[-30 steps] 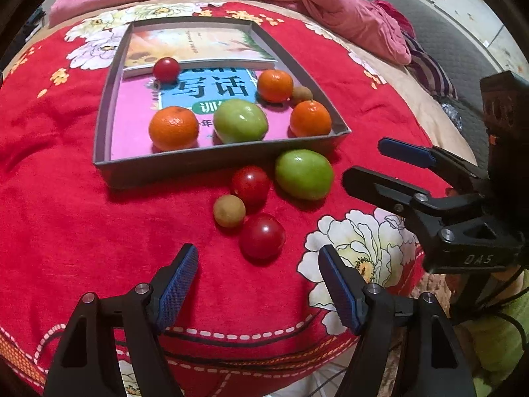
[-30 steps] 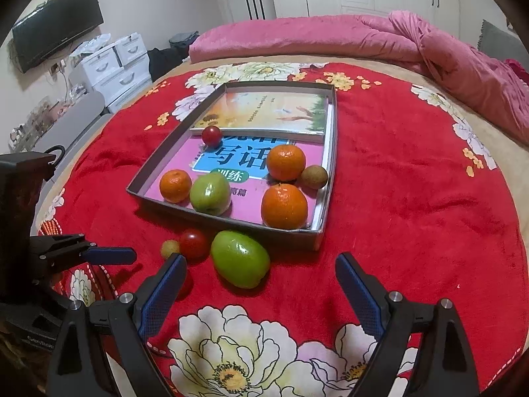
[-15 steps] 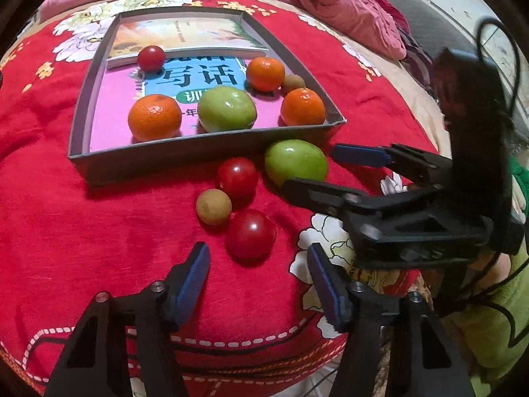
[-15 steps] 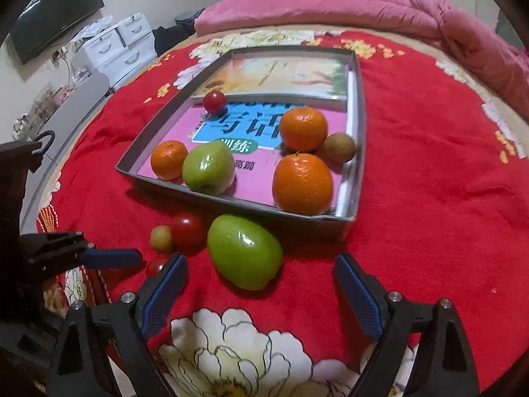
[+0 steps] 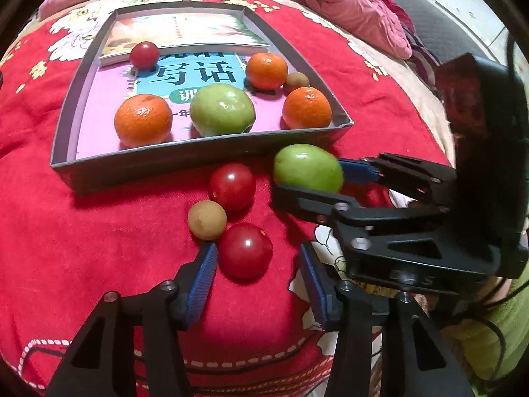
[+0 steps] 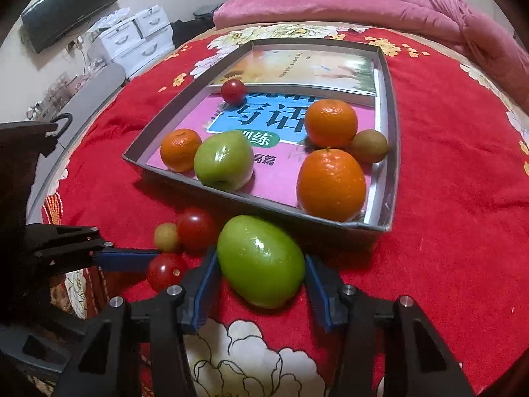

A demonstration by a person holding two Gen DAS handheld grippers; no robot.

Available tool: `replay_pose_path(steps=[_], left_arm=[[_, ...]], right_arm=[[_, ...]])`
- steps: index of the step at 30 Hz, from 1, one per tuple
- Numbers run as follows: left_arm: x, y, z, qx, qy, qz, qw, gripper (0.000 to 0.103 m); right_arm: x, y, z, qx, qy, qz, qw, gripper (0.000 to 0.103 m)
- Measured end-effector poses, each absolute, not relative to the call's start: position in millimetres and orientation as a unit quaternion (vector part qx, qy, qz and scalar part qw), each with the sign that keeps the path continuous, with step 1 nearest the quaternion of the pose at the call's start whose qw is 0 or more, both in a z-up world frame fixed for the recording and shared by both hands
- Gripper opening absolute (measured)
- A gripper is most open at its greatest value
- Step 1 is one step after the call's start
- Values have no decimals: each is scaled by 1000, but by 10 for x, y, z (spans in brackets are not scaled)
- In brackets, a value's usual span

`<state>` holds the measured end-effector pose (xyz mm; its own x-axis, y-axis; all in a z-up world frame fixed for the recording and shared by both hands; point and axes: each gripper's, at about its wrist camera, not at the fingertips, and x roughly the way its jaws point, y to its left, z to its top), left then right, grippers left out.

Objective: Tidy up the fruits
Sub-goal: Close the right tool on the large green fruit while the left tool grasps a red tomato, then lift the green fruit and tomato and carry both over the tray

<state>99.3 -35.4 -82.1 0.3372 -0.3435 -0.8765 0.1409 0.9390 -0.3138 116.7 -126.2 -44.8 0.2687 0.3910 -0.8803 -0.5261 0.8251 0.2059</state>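
Observation:
A grey tray lined with books holds three oranges, a green apple, a red tomato and a small brown fruit. In front of it on the red blanket lie a green fruit, two red tomatoes and a brown fruit. My left gripper straddles the nearer tomato. Its jaws are closing: the left pad is at the skin, the right pad stands off. My right gripper is closing on the green fruit, with both blue pads against its sides.
The second tomato lies between the brown fruit and the tray wall. A pink quilt is heaped at the far side of the bed. White drawers and a television stand beyond the left edge.
Both pairs of jaws have narrowed. The right gripper came down around the green fruit and now touches it. The left gripper edged forward around the nearer tomato.

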Motion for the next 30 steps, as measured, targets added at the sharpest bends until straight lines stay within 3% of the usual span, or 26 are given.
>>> replay_pose_path(steps=[8, 30], left_arm=[[1050, -387, -874, -84, 557, -133, 816, 34], [848, 91, -288, -113, 502, -114, 850, 33]], right_arm=[[1144, -1494, -329, -11, 529, 280, 801, 50], [1111, -1511, 187, 24, 475, 288, 831, 50]])
